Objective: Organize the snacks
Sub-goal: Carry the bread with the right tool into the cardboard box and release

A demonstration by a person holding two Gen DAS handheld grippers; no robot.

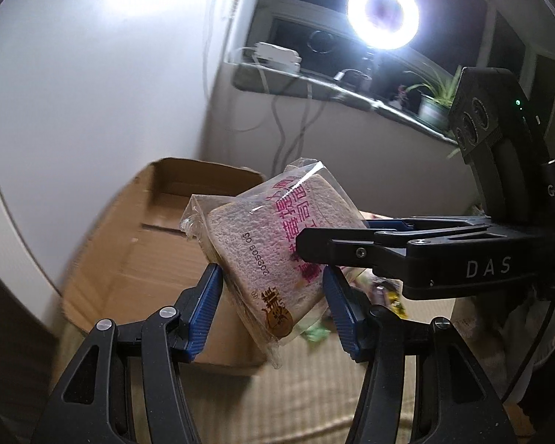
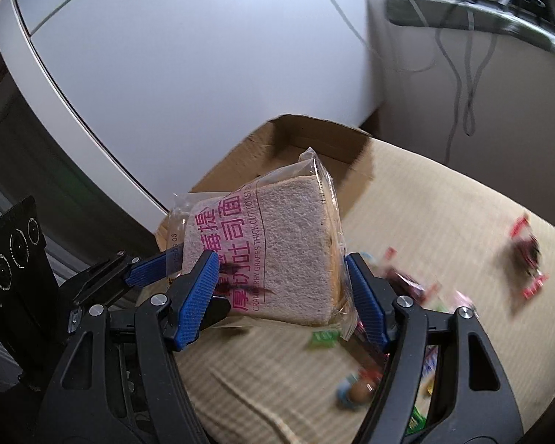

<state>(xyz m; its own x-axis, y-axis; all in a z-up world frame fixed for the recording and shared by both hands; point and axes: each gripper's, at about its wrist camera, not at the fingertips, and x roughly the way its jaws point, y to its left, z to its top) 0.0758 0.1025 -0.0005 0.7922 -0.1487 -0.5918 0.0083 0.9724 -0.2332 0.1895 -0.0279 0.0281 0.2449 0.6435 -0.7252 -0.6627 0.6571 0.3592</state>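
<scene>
While the toast pack point(image 2: 277, 244) hangs in the air just before the cardboard box point(image 1: 159, 229), both hands should move together and keep it level, then lower it gently inside. The left gripper point(image 1: 270, 303) fingers point(image 1: 203, 310) and the right gripper point(image 2: 281, 292) fingers point(image 2: 198, 296) are partly spread, each pair pressing on the pack's sides. Small snacks point(image 2: 525, 262) lie on the striped cloth point(image 2: 444, 214).

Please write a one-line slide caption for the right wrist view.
Both grippers hold a wrapped toast slice above the cardboard box.
</scene>
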